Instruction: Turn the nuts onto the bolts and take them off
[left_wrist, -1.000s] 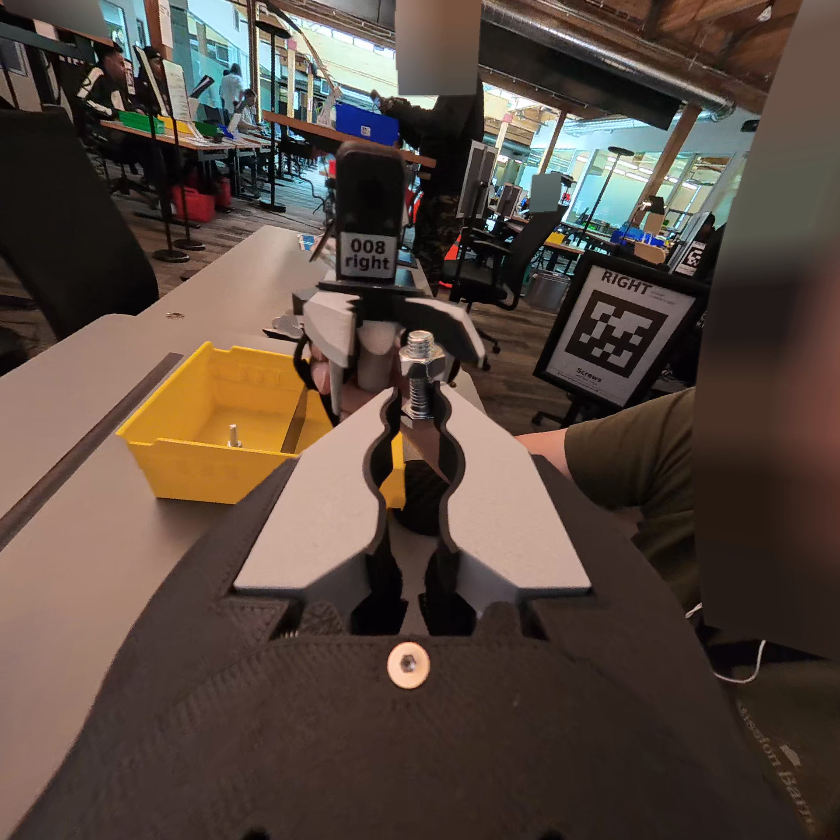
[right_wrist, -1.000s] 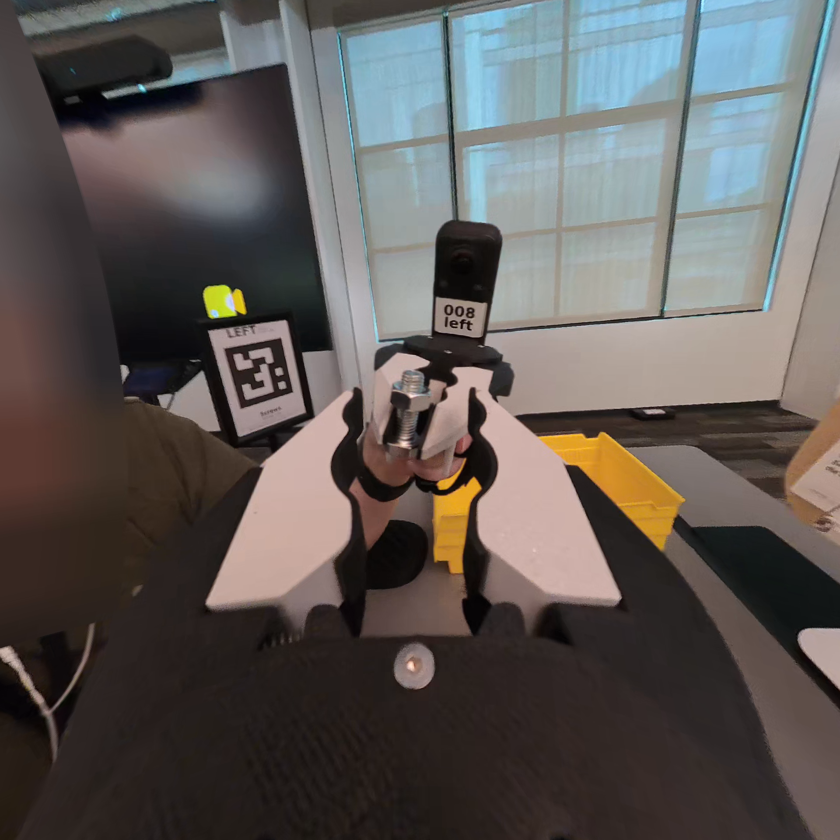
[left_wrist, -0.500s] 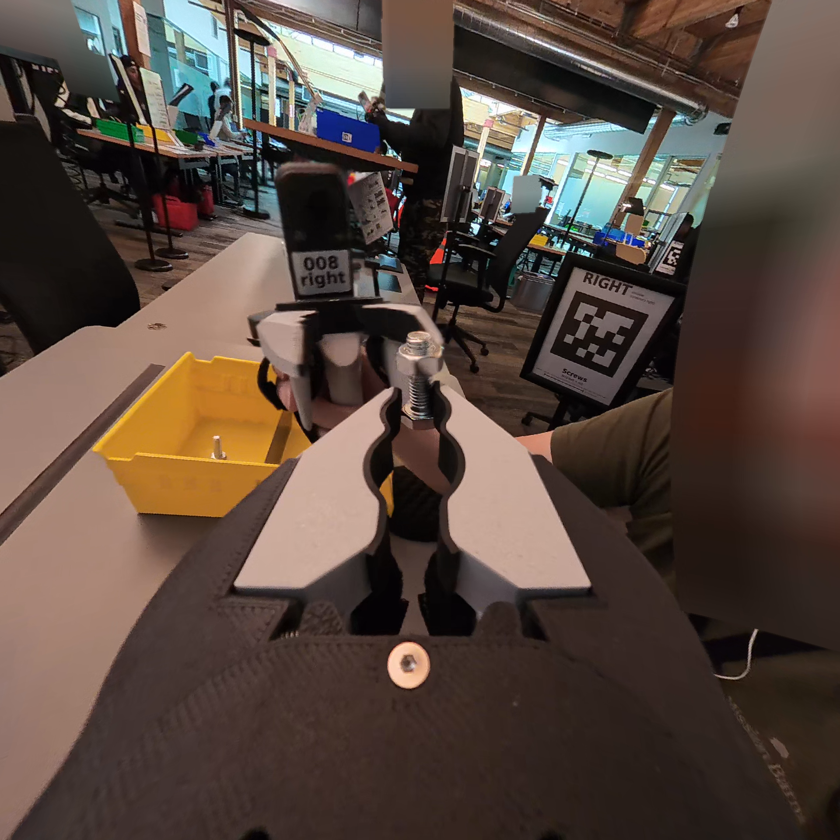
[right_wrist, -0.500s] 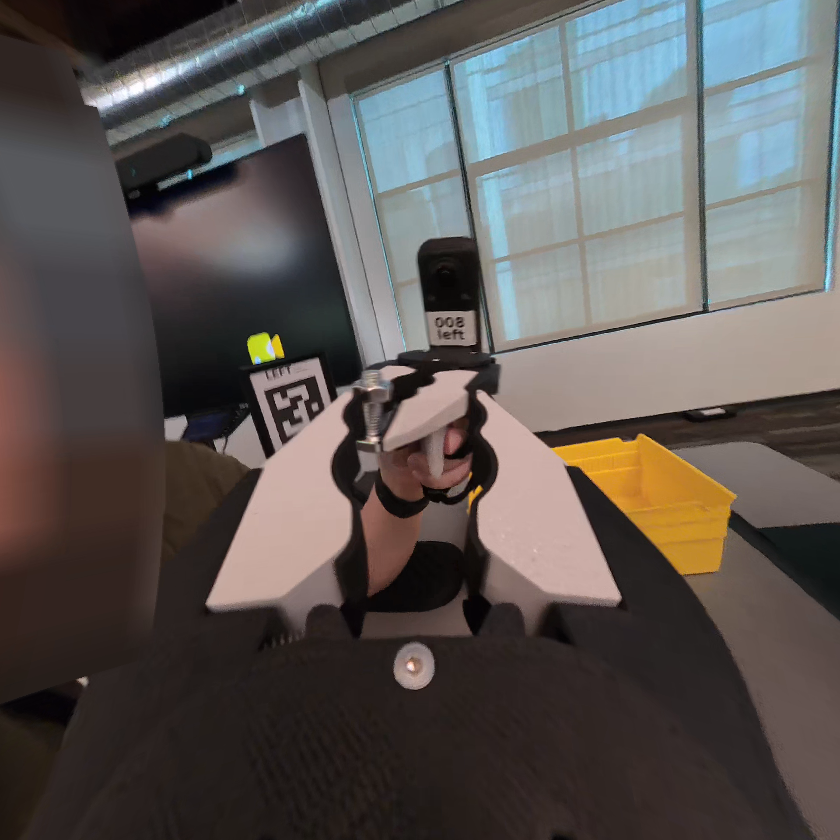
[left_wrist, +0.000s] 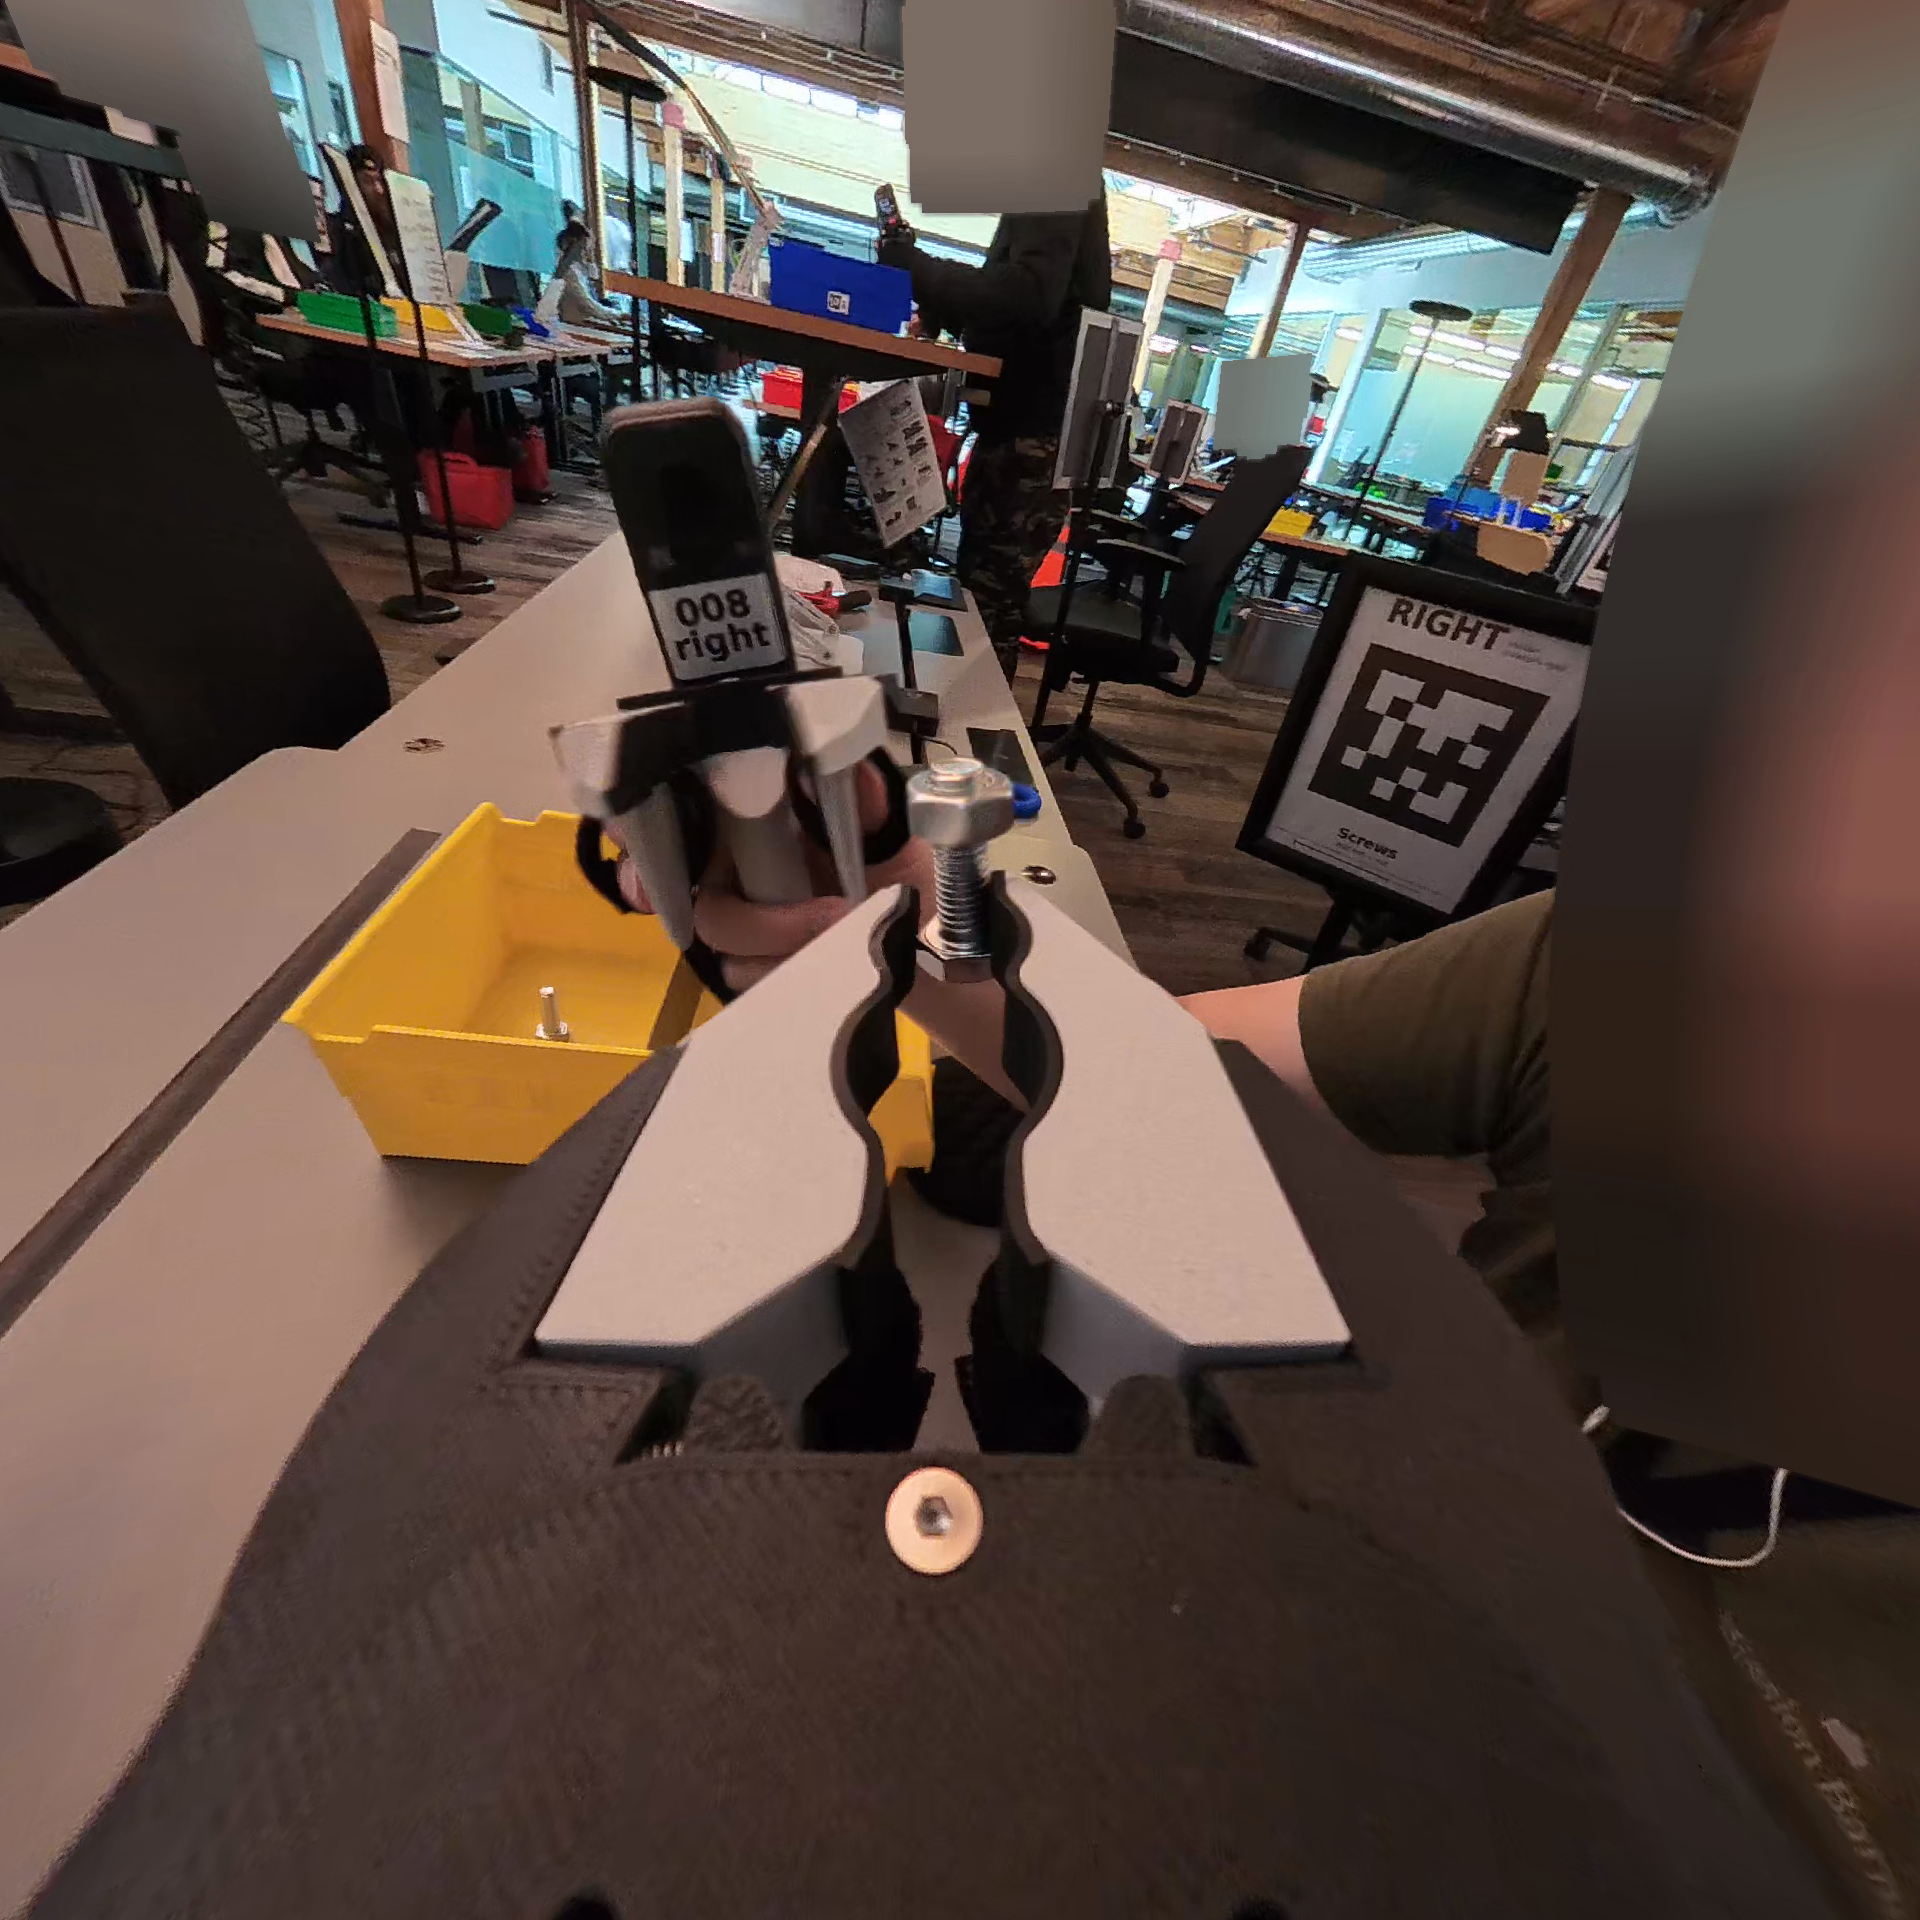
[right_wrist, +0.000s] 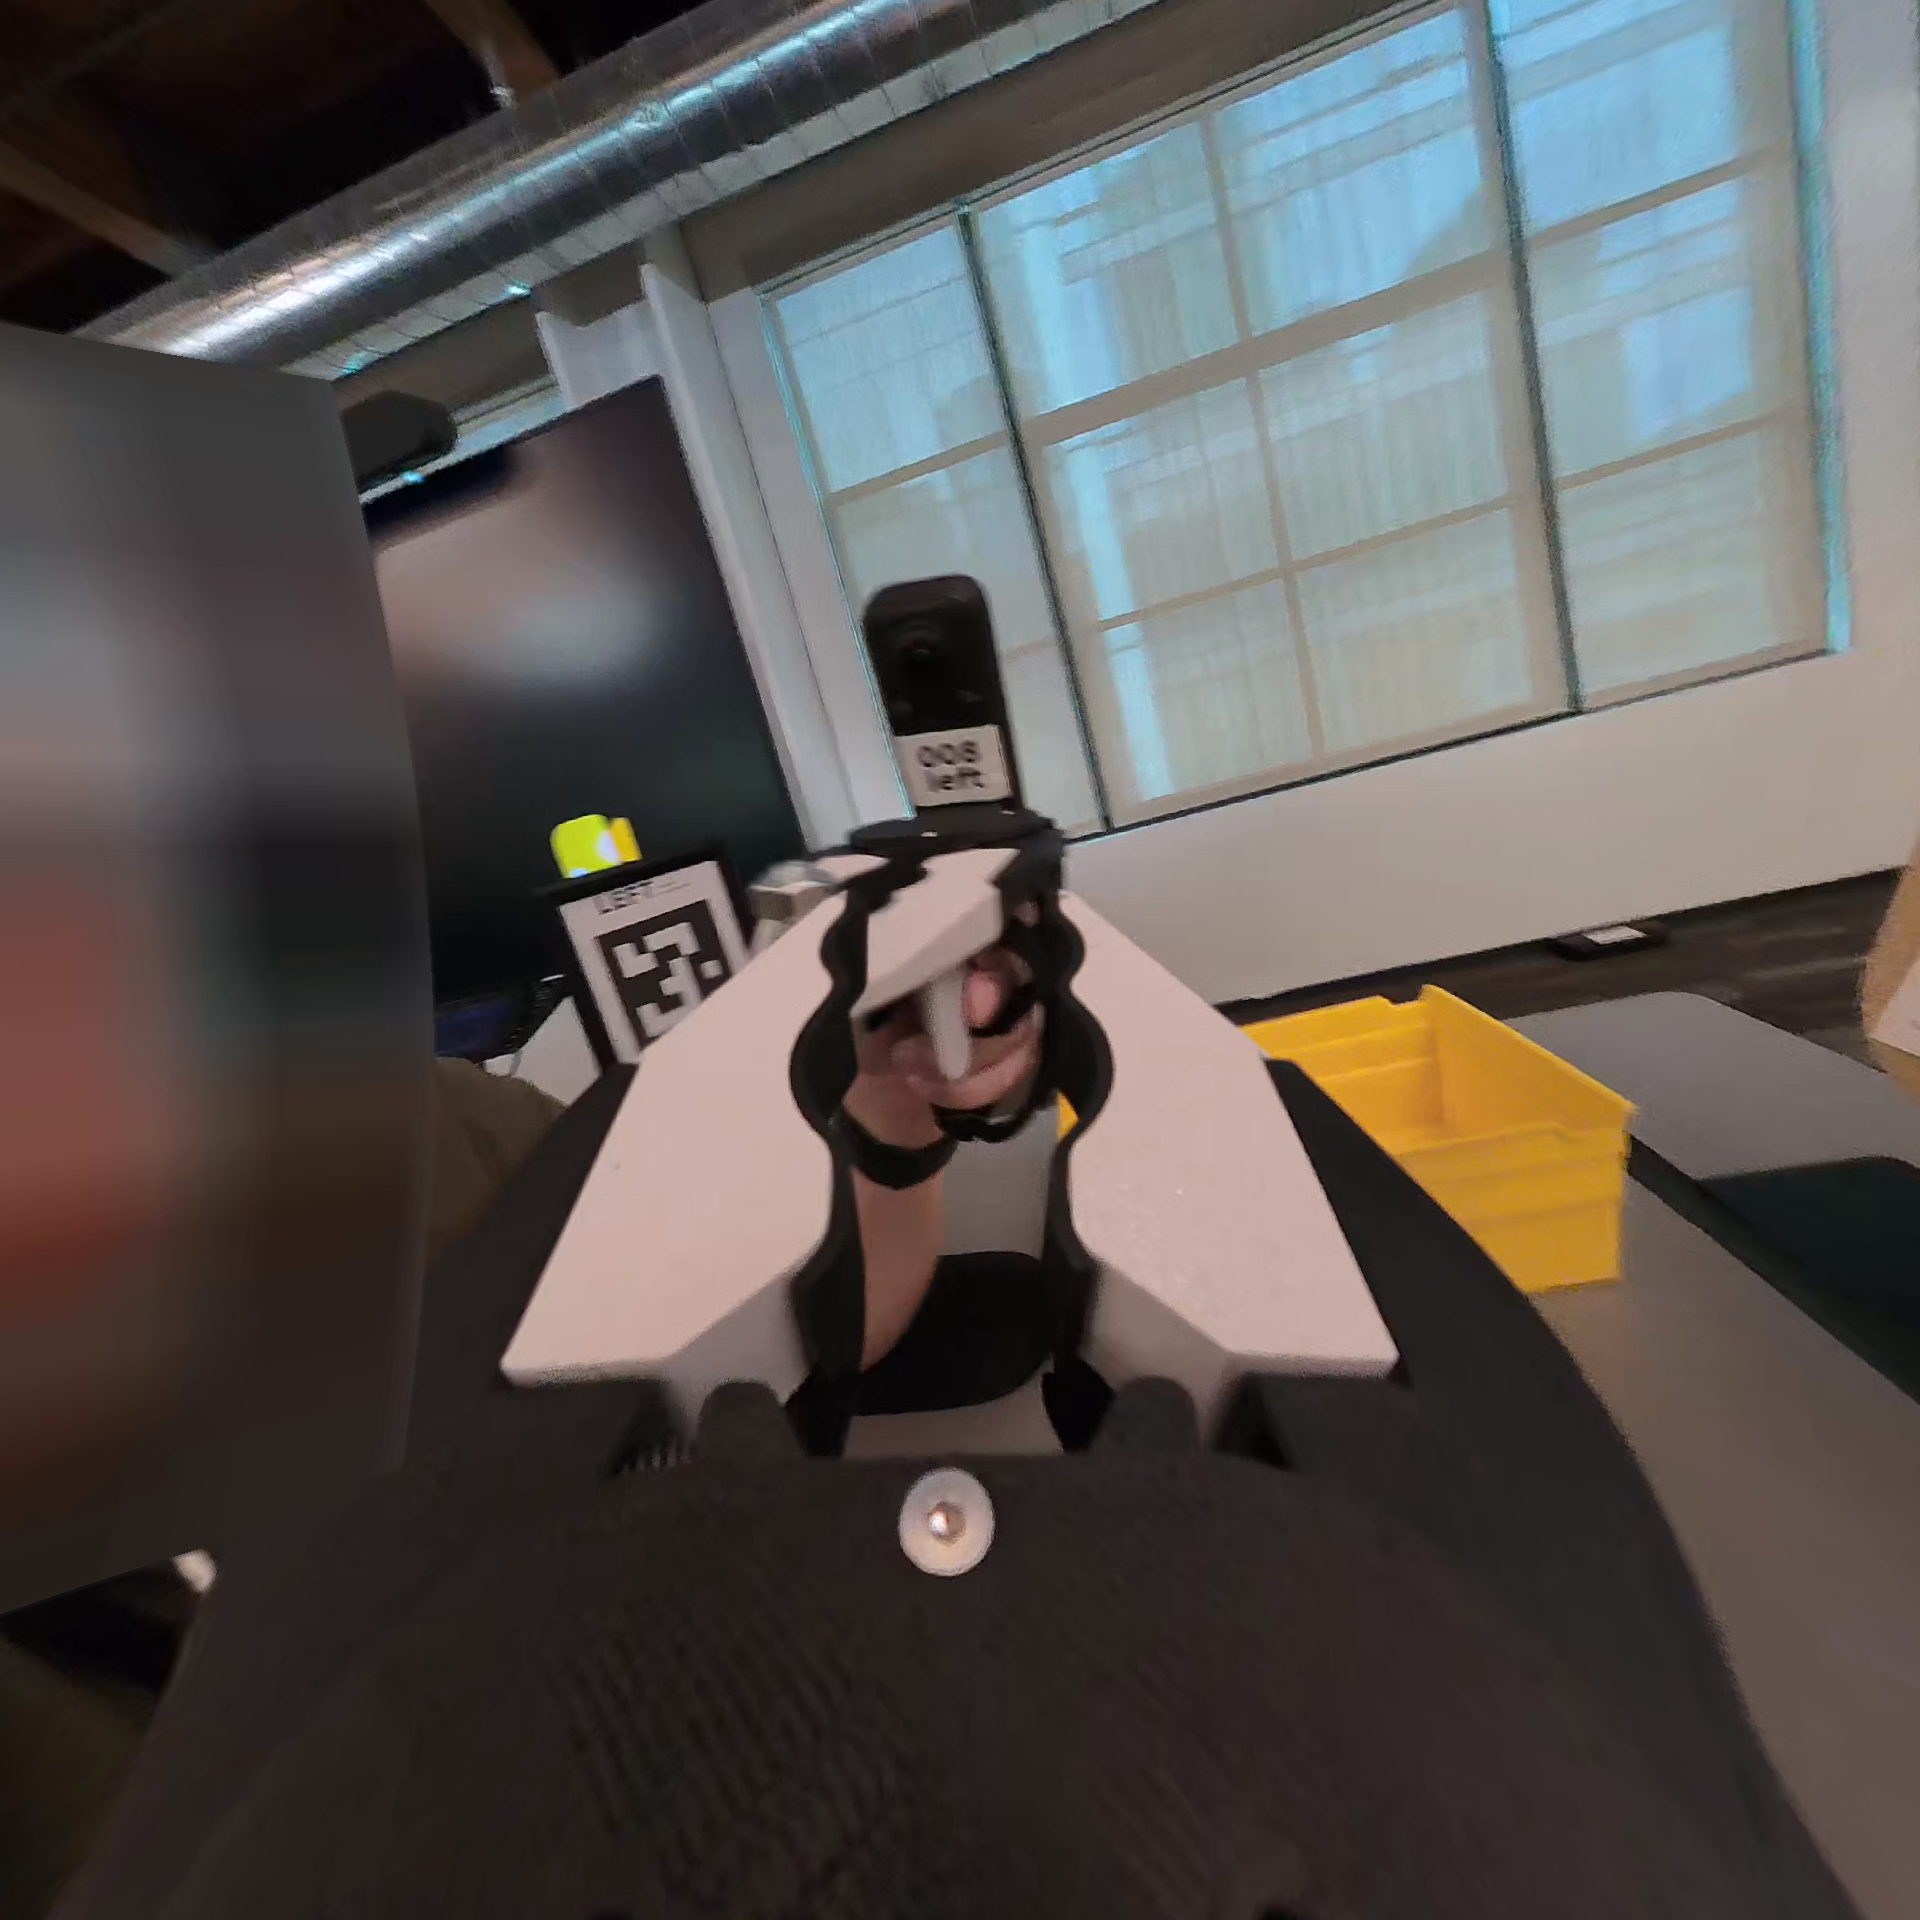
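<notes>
Here, the bolt (left_wrist: 958, 883) stands upright at the tips of my left gripper (left_wrist: 951, 940), its head clamped between the two fingers and its threaded shank rising toward 12 o'clock. The nut (left_wrist: 958, 812) sits near the top of the shank, with only a short length of thread showing above it.

My right gripper (left_wrist: 727, 821) is just beside the bolt at 9 o'clock, apart from the nut. In the right wrist view its fingers (right_wrist: 717, 1122) stand well apart with nothing between them.

The yellow bin (left_wrist: 416, 1060) rests on the grey table (left_wrist: 156, 935) at 8 o'clock from the bolt; a second small bolt (left_wrist: 548, 1010) stands upright on its floor. The table edge lies just past the bolt at 3 o'clock. A framed marker sign (left_wrist: 1423, 748) stands off the table at 2 o'clock. Open air surrounds the nut above and to 3 o'clock.
</notes>
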